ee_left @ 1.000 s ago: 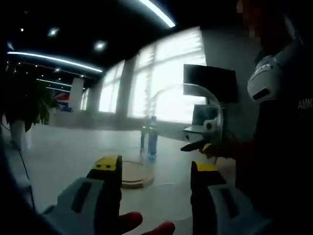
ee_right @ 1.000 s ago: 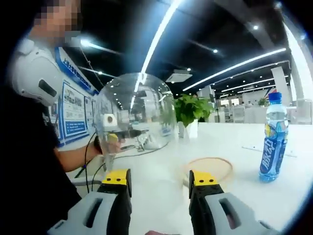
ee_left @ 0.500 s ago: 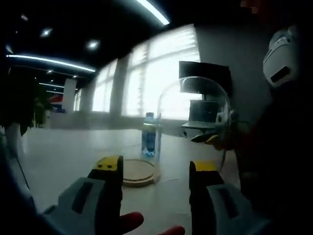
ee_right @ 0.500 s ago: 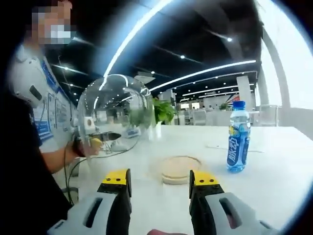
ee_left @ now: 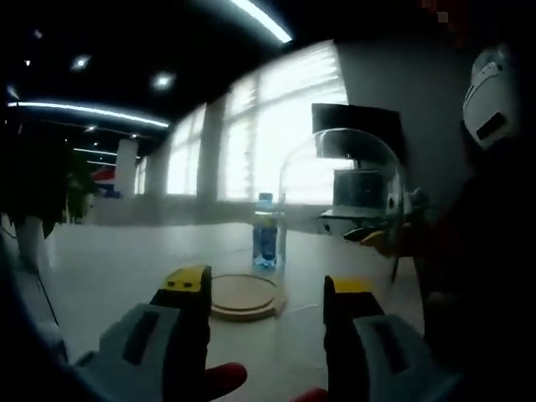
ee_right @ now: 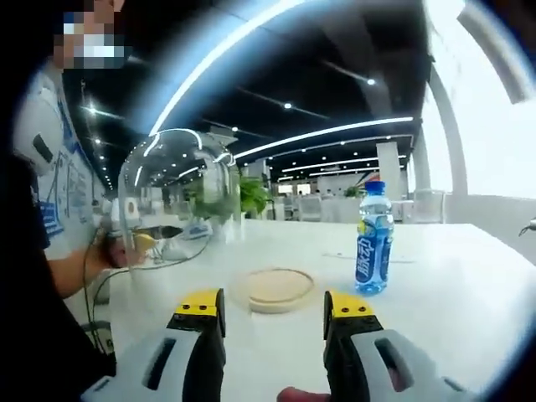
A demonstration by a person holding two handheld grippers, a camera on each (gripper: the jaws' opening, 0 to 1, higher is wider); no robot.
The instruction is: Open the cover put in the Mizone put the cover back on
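Observation:
A blue Mizone bottle [ee_left: 265, 243] [ee_right: 373, 249] stands upright on the white table, just beyond a round wooden base [ee_left: 243, 297] [ee_right: 274, 289]. The clear dome cover [ee_left: 352, 193] [ee_right: 172, 201] hangs in the air off to the side of the base, held at its edge by a dark yellow-tipped tool in a person's hand [ee_right: 113, 249]. My left gripper [ee_left: 266, 285] is open with nothing between its jaws, short of the base. My right gripper [ee_right: 274, 303] is open too, also short of the base.
A person [ee_left: 477, 251] stands close by the table on the dome's side. A potted plant [ee_right: 251, 197] sits at the far end of the table [ee_right: 452, 293]. Bright windows [ee_left: 276, 134] lie behind the bottle.
The dome has swung away from above the wooden base toward the person. Both views have shifted, so base and bottle sit more centrally. Both grippers stay open.

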